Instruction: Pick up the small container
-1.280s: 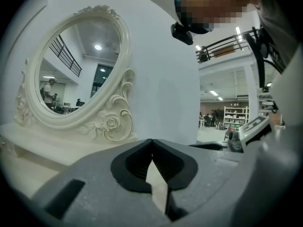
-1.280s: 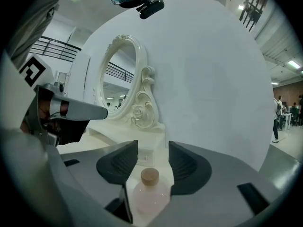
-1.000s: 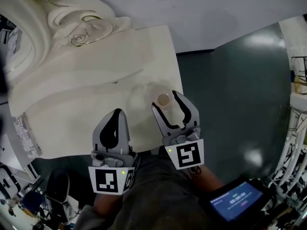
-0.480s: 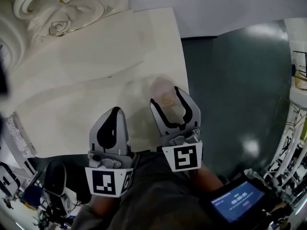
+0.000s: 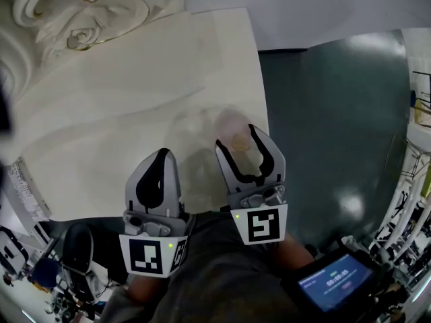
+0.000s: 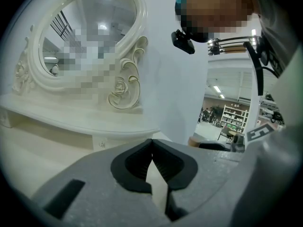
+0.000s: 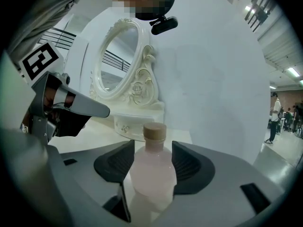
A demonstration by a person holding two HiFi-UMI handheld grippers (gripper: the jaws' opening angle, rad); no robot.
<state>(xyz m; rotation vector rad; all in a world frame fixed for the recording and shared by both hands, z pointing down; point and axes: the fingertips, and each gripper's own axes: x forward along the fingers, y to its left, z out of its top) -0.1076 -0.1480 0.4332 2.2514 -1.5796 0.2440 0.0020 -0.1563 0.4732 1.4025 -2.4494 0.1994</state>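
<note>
The person is holding two grey plastic two-jaw grippers side by side, both pointing forward and tilting slightly downward. The left grey gripper is resting with its black-padded jaws pressed together and nothing between them. The right grey gripper has just been opening its jaws. They are now standing wide on either side of a pale pink translucent bottle with a tan cap.
</note>
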